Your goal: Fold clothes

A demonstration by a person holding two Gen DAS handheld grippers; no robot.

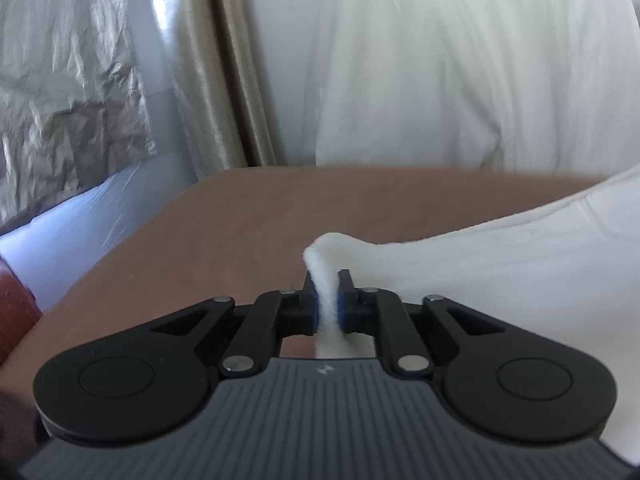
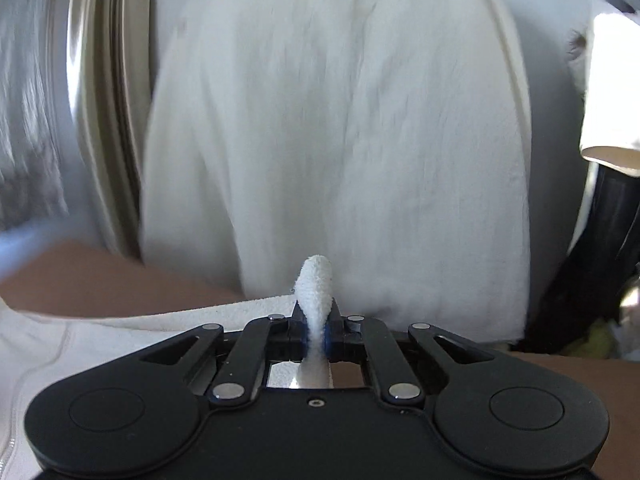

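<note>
left gripper (image 1: 328,300): low over brown table (image 1: 240,232), level, jaws clamped on pinched fold of white garment (image 1: 500,272)
right gripper (image 2: 317,334): level, jaws clamped on another bunched edge
garment: draped on table, spreading between both grippers
background: white cloth (image 2: 340,140) hanging behind

bare table (image 1: 248,216) left, white garment (image 1: 520,264) right

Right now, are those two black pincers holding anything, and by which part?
Both are. The left gripper and right gripper each pinch a bunched bit of edge of the white cloth garment.
</note>
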